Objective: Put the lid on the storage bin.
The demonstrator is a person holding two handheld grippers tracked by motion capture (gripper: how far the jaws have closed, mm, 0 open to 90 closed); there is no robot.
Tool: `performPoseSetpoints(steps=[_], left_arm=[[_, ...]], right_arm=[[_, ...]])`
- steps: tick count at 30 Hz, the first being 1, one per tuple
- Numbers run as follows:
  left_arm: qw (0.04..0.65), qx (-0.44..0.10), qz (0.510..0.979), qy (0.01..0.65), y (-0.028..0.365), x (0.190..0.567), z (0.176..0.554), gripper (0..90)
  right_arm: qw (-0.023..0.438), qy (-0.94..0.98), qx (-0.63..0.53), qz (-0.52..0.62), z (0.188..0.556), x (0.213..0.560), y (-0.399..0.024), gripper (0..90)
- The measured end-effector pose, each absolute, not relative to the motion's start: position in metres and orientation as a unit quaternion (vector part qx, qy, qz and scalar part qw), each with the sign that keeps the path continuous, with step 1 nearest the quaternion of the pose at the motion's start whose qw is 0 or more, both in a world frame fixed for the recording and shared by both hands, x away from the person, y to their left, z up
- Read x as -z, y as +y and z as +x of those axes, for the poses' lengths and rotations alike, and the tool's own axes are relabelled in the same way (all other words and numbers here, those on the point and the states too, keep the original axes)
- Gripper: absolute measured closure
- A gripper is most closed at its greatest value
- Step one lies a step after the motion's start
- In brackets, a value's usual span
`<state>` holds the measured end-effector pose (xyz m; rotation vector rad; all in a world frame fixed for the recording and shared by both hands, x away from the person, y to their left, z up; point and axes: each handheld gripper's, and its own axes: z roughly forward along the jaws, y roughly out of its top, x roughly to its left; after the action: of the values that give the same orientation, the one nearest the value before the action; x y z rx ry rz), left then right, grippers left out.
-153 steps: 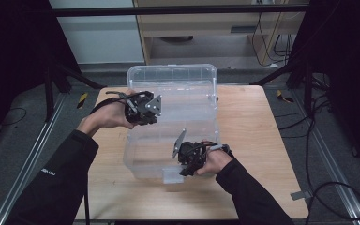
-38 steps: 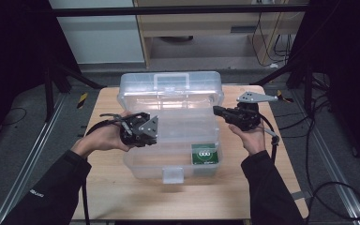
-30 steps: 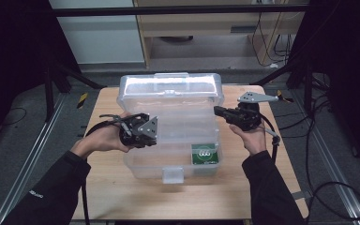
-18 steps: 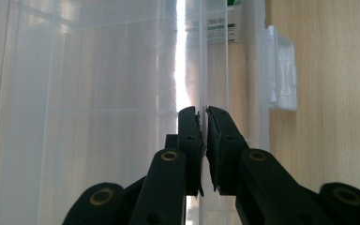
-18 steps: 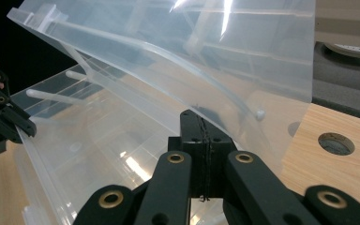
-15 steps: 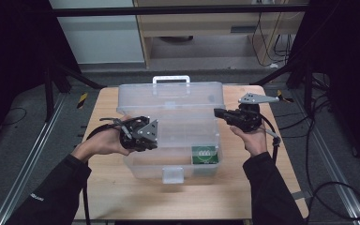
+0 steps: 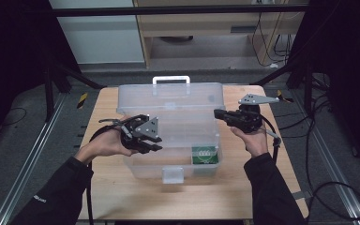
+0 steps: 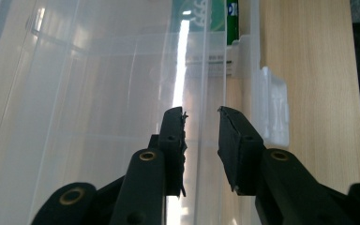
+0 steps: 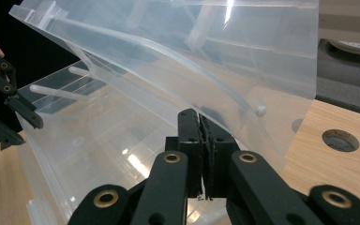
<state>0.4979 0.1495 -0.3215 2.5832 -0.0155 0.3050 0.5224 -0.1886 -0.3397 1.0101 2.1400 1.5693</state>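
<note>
A clear plastic storage box [image 7: 168, 140] stands on the wooden table [image 7: 122, 201]. Its clear lid [image 7: 178, 101] is tilted up toward the far side, with the white handle [image 7: 171, 79] on top. A green pack [image 7: 204, 154] lies inside at the front right. My right gripper [image 7: 218, 114] is shut on the lid's right edge [image 9: 192, 56], with the jaws pressed together there [image 9: 200, 122]. My left gripper [image 7: 152, 143] sits at the box's left side. Its jaws have just been opening and now stand apart [image 8: 201, 126], with the box's clear wall running in line with the gap.
A white front latch [image 7: 172, 174] hangs on the box's near wall. A round hole or ring [image 9: 340, 139] shows in the table near the right gripper. Dark frame posts flank the table, and a cabinet stands behind it. Cables trail off the right side.
The lid has swung up from flat on the box to tilted back, and its handle now shows at the far edge. The left gripper's jaws have spread apart. Both hands stayed in place.
</note>
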Motion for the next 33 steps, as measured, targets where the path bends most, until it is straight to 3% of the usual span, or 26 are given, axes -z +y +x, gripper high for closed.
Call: performPoseSetpoints(steps=[15, 33], left_arm=[[0.366, -0.094, 0.925, 0.043, 0.138, 0.335, 0.493, 54.0], [0.477, -0.108, 0.864, 0.122, 0.144, 0.341, 0.477, 52.1]], right_arm=[[0.149, 0.747, -0.546, 0.35, 0.522, 0.34, -0.189, 87.5], [0.146, 0.75, -0.542, 0.349, 0.521, 0.341, -0.189, 88.9]])
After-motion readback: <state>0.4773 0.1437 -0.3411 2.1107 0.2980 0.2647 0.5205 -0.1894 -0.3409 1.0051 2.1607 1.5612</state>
